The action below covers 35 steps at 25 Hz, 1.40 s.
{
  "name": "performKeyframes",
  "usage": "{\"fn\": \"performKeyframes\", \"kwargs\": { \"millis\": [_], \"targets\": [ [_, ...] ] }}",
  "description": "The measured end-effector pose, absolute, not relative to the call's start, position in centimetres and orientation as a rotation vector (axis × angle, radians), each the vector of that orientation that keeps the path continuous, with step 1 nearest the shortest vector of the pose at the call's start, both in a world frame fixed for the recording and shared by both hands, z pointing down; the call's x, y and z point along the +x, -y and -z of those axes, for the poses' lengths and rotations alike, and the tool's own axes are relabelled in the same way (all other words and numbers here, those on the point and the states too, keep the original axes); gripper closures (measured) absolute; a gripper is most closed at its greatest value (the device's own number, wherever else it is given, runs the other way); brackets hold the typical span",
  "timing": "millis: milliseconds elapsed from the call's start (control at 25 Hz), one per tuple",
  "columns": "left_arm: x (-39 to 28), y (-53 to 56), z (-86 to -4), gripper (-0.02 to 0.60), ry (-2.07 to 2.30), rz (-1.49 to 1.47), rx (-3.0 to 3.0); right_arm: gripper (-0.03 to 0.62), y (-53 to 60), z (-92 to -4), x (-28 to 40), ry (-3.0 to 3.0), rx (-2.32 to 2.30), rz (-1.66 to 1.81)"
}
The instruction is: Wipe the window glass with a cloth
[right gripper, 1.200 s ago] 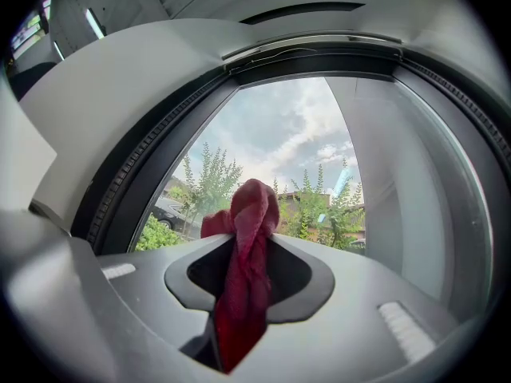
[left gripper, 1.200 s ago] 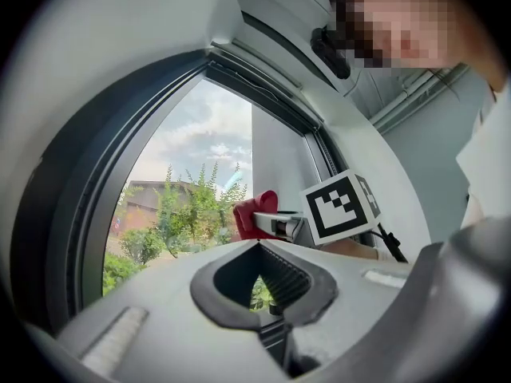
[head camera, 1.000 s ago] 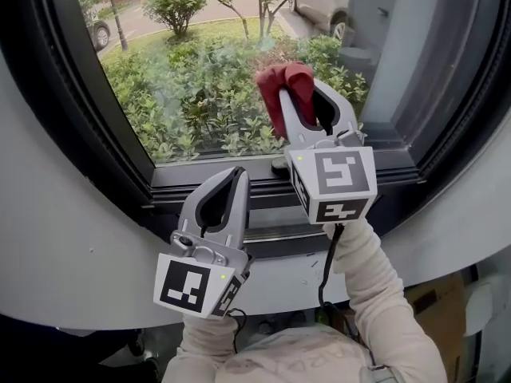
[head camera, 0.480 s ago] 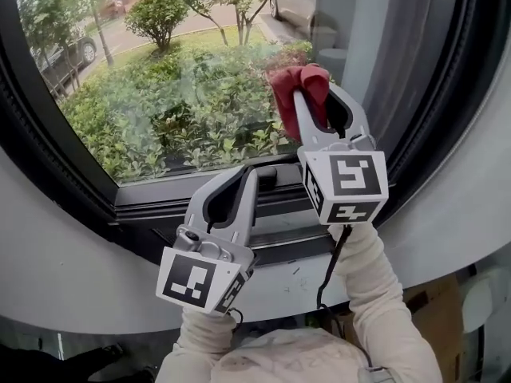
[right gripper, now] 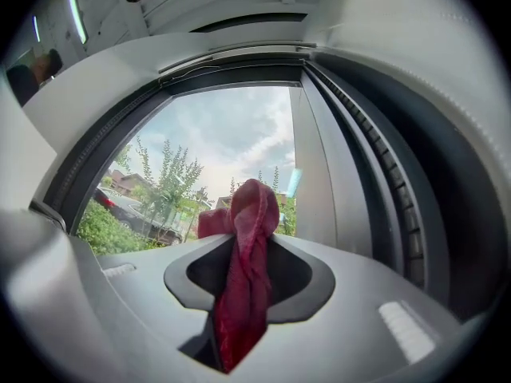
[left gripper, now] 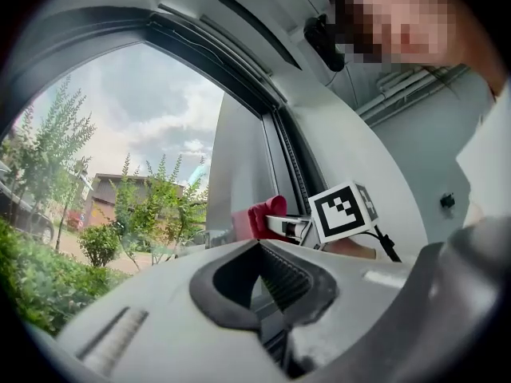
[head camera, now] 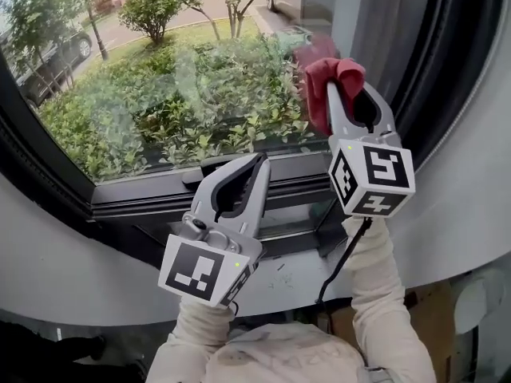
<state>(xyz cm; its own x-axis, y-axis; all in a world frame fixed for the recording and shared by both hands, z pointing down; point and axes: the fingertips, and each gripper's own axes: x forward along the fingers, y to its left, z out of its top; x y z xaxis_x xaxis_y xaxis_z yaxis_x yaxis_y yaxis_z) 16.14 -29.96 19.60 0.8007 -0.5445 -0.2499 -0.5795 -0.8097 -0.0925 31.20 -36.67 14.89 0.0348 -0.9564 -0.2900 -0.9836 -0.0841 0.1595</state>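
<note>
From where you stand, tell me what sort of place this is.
Probably indoors, ground floor, facing a garden and road: dark window frame, shrubs just beyond the window glass, and a parked car farther out.

Three close views, all onto window glass (head camera: pixel 176 86)

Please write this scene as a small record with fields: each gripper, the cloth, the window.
right gripper: shut on a crumpled dark red cloth
left gripper: shut, nothing between its jaws
cloth place: raised before the clear window glass, near its right edge; contact cannot be told
left gripper place: lower, over the dark lower window frame
</note>
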Motion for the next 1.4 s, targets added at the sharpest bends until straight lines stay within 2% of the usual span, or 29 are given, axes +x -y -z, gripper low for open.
{"fn": "performKeyframes", "kwargs": {
  "millis": [320, 600, 1400],
  "targets": [
    [16.4, 30.2, -21.0, 0.581, -0.96, -0.264, -2.814, 0.461, 36.4, -17.1, 31.4, -2.052, -2.14, -0.498],
    [13.6, 31.2, -21.2, 0.581, -0.996, -0.269, -2.779, 0.466, 36.9, -19.3, 29.7, -2.04, -2.142, -0.427],
    [-3.5, 34.4, -20.6, 0.581, -1.048, -0.355, -2.756, 0.469, 40.2, -17.7, 9.2, -2.115, -2.078, -0.471]
  ]
}}
